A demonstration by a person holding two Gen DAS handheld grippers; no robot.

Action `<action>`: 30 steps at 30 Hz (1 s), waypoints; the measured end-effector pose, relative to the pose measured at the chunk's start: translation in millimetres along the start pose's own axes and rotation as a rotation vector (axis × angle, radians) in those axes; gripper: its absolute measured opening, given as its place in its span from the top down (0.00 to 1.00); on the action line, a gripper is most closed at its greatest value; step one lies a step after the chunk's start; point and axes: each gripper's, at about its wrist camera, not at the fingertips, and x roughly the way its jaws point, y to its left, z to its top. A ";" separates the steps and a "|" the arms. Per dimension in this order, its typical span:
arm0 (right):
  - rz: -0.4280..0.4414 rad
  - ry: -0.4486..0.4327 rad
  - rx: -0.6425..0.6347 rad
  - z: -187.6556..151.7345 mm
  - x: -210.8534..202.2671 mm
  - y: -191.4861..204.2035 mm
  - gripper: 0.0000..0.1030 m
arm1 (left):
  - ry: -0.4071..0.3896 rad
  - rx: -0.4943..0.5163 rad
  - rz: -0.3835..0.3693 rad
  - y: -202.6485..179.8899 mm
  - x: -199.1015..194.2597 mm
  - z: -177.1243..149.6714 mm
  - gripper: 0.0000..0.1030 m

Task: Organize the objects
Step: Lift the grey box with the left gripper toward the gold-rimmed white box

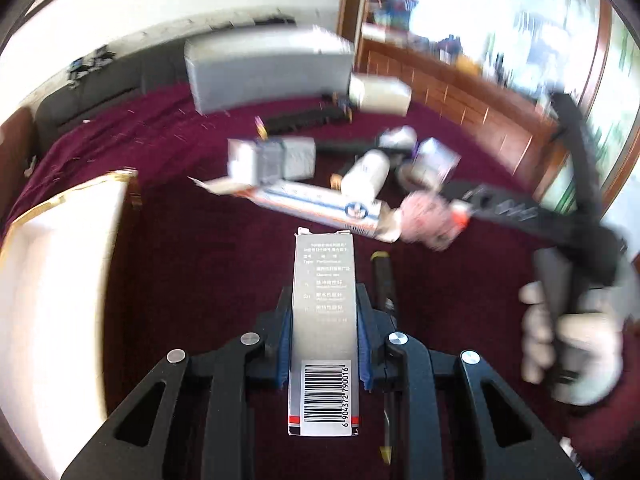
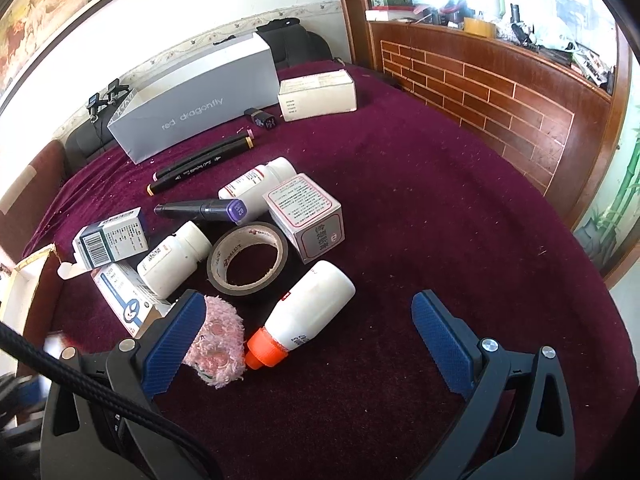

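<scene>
Left gripper (image 1: 324, 336) fingers clamp a slim silver box (image 1: 323, 320), long axis toward 12 o'clock. Probable drop spot, white tray (image 1: 60, 280), lies at 9 o'clock. Right gripper (image 2: 308, 340) fingers apart, empty.

We read "red dragonfly" on the side of the long grey box (image 2: 196, 110). The silver carton (image 1: 323, 336) carries a barcode numbered 6 904372 790016, plus small print headed "Type" and "Performance". The purple cap of the marker (image 2: 208, 209) shows "82". Other labels carry Chinese print too small for us to read.
</scene>
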 end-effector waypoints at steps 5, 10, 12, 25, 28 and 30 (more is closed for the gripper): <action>-0.011 -0.089 -0.057 -7.3 -55.1 11.0 0.00 | -0.224 -0.063 -0.075 18.0 -118.2 -12.4 0.78; 0.095 -0.184 -0.134 3.1 -178.5 31.2 0.00 | -0.421 -0.045 -0.139 20.3 -231.8 -22.1 0.78; 0.120 -0.286 -0.197 16.5 -248.7 43.1 0.00 | -0.496 -0.030 -0.159 23.5 -271.1 -20.0 0.78; 0.132 -0.655 -0.427 205.6 -582.6 187.2 0.00 | -0.715 -0.079 0.278 68.7 -460.8 122.8 0.78; 0.194 -0.555 -0.430 212.4 -551.2 213.9 0.00 | -0.723 -0.111 0.333 91.9 -449.5 132.0 0.78; 0.273 -0.450 -0.479 191.1 -497.8 223.9 0.00 | -0.719 -0.134 0.312 102.7 -432.1 121.9 0.78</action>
